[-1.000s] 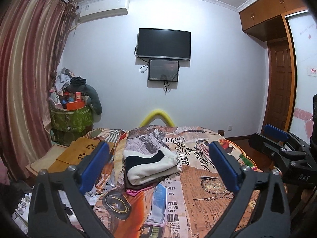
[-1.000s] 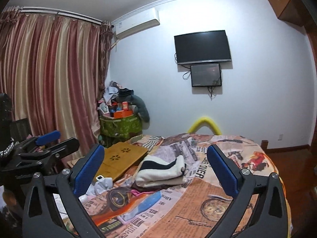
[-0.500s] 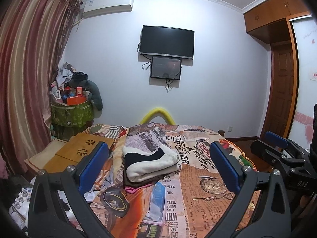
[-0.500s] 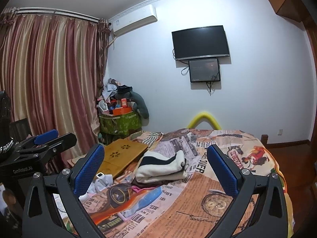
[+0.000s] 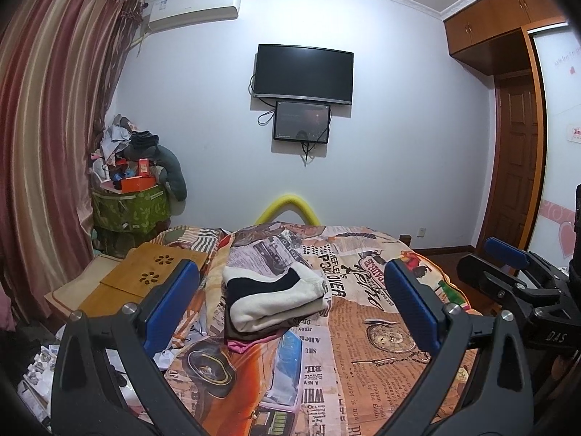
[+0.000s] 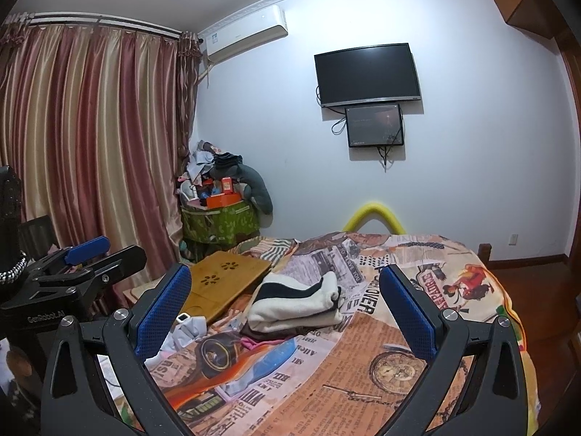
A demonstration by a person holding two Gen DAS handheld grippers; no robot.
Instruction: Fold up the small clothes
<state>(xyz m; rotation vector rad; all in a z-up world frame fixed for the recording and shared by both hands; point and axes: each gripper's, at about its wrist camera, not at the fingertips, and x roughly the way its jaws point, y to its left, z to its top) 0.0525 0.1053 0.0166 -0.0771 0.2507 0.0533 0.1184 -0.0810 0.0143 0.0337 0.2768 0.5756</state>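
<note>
A stack of folded clothes lies on the bed's printed cover; a cream and black piece is on top, with brown and pink pieces under it. The right wrist view shows the same stack left of the middle. My left gripper hangs open above the near part of the bed, well short of the stack, nothing between its blue pads. My right gripper is open too and holds nothing. Each gripper shows at the edge of the other's view: the right gripper, the left gripper.
A wooden lap desk lies at the bed's left side. A green box piled with clutter stands in the corner by the striped curtain. A television hangs on the far wall. A wooden door is on the right.
Both grippers have tilted upward a little, so the bed and the stack sit lower in view. Both stay open and empty.
</note>
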